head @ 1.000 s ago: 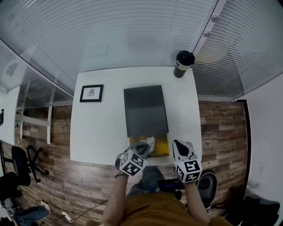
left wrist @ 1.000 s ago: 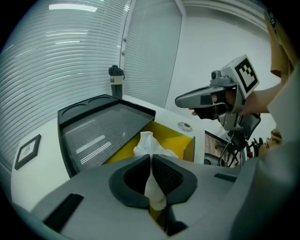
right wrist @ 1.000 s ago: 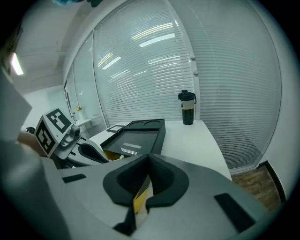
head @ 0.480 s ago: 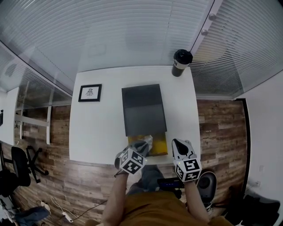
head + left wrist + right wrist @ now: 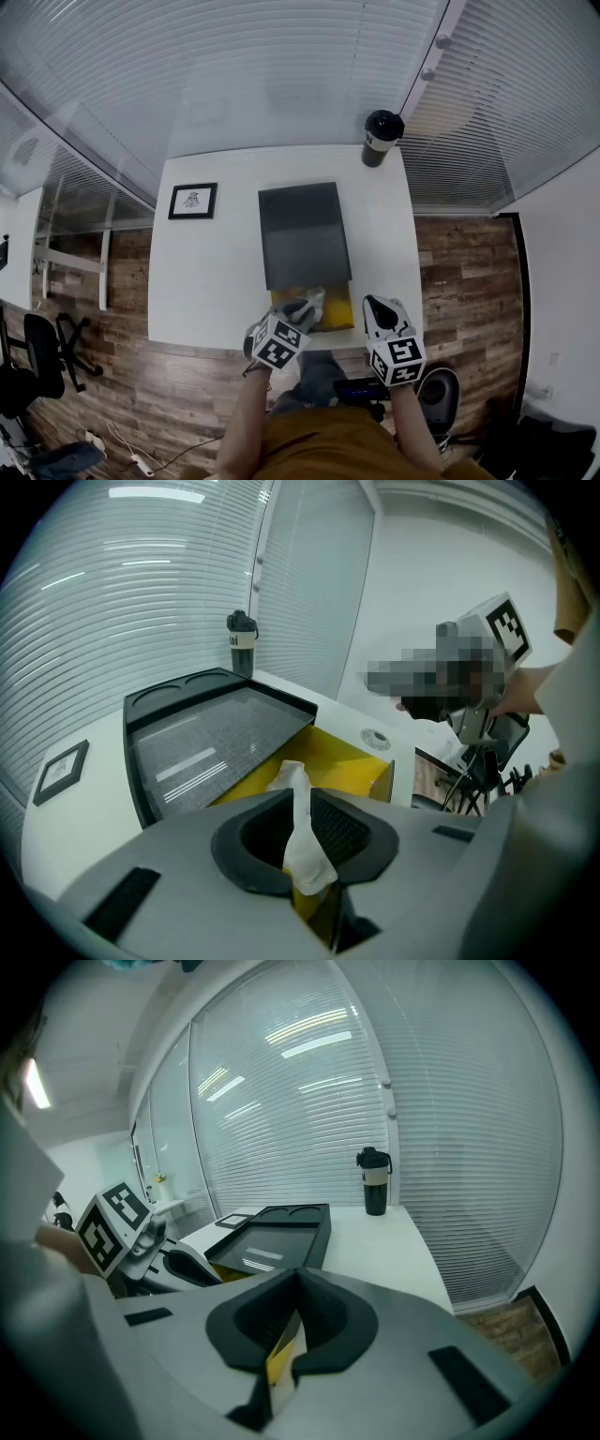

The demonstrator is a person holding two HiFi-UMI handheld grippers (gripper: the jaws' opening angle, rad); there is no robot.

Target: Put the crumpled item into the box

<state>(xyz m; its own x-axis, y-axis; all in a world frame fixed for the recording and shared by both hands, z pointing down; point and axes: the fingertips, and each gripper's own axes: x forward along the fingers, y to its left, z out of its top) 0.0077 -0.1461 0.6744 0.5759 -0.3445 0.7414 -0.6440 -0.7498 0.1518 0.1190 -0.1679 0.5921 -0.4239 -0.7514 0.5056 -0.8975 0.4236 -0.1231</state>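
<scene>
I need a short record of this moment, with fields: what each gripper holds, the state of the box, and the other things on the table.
left gripper: shut on the crumpled white item, above the box's open end
right gripper: jaws together, nothing held, to the right of the box
box: yellow, near end open; dark lid covers the rest
item in box: not yet
also on table: framed picture at left, dark tumbler at far right corner
</scene>
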